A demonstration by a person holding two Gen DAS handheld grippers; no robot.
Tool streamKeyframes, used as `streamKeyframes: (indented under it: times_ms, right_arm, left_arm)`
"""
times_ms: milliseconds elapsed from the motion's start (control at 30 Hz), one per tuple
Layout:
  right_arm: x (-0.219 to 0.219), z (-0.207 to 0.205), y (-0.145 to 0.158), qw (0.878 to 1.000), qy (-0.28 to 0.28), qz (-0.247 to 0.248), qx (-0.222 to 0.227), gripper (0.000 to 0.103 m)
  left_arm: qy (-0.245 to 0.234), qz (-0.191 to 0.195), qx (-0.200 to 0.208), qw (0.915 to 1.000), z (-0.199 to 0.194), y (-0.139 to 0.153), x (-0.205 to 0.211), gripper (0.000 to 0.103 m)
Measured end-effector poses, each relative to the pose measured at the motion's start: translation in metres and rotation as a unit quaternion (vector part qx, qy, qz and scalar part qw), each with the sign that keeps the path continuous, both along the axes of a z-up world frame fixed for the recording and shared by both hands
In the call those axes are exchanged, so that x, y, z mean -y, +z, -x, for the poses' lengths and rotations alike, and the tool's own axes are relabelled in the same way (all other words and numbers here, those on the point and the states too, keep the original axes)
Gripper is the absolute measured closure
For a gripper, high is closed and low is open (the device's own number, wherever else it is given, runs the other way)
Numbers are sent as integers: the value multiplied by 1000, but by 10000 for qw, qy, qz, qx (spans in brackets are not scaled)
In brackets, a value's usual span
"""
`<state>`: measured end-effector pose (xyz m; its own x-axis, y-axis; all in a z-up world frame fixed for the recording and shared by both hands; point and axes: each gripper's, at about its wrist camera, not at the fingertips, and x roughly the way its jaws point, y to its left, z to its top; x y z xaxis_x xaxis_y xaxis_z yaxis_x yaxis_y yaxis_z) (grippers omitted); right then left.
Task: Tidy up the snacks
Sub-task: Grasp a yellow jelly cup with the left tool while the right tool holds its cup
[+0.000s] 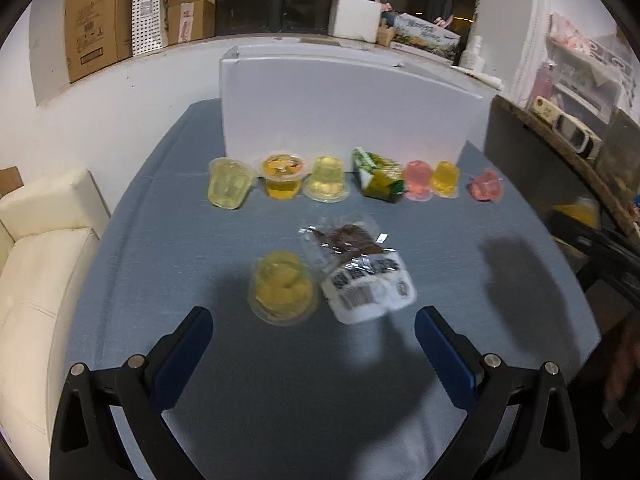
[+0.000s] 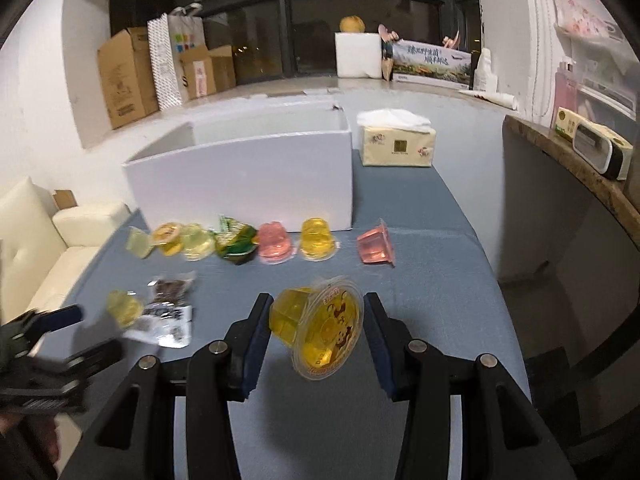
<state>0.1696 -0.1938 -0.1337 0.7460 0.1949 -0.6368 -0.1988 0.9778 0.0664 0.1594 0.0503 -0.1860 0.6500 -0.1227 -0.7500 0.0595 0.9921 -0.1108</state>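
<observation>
My right gripper (image 2: 316,320) is shut on a yellow jelly cup (image 2: 318,326), held tilted above the blue table. My left gripper (image 1: 314,320) is open and empty, just short of an upside-down yellow jelly cup (image 1: 282,292) and a white snack packet (image 1: 366,286) lying with a clear packet of brown snack (image 1: 344,240). A row of snacks lies in front of the white box (image 1: 348,108): several jelly cups (image 1: 282,176), a green packet (image 1: 380,178), and pink jellies (image 1: 418,180). The row also shows in the right wrist view (image 2: 276,244), with the box (image 2: 244,180) open on top.
A yellow tissue pack (image 2: 396,142) stands right of the box. A cream sofa (image 1: 36,264) is left of the table. A brown shelf (image 2: 576,164) with a small device is on the right. Cardboard boxes (image 1: 96,24) stand on the window ledge behind.
</observation>
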Motion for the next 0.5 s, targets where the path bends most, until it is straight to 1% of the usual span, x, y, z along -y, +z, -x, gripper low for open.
streamKeyframes:
  times_ms: [133,233,267,300,333,367,400,467,500]
  right_arm:
    - [-5,10,5,9999,118,64,104,53]
    - [-10,11,6,9997,200,67,117,53]
    - [-12,11,6,9996,234,84,128,53]
    - [-14,12,6,9995,263,99,145,53]
    - [-15,12,6,9994,276,114,149,53]
    - [-15,12,5,9994,288,119,141,54]
    - [-16,12,4,9994,284,116,129,54]
    - [-16,11,3,9995,296,111,98,53]
    - [-17,12,3,9995,290,111,106,54]
  left_arm:
    - [365,91,16,9993,-14,-1,-20,0]
    - [421,-5,-60,9991,-30,-9,-27,1]
    - [407,-11,-80,9991,-34,-10,-28,3]
    - [358,10,-106,9993,-37,-12,-28,16]
    - [324,-10,-128,9994,-38,-13,-28,35]
    - [248,-3,-171,9995,-41,-15,-26,42]
    - [152,27,-238,9996,-42,-17,-24,60]
    - [112,10,-179,9998,-40,-16,-22,65]
    - [115,39,-141,9998,-38,-15,-23,66]
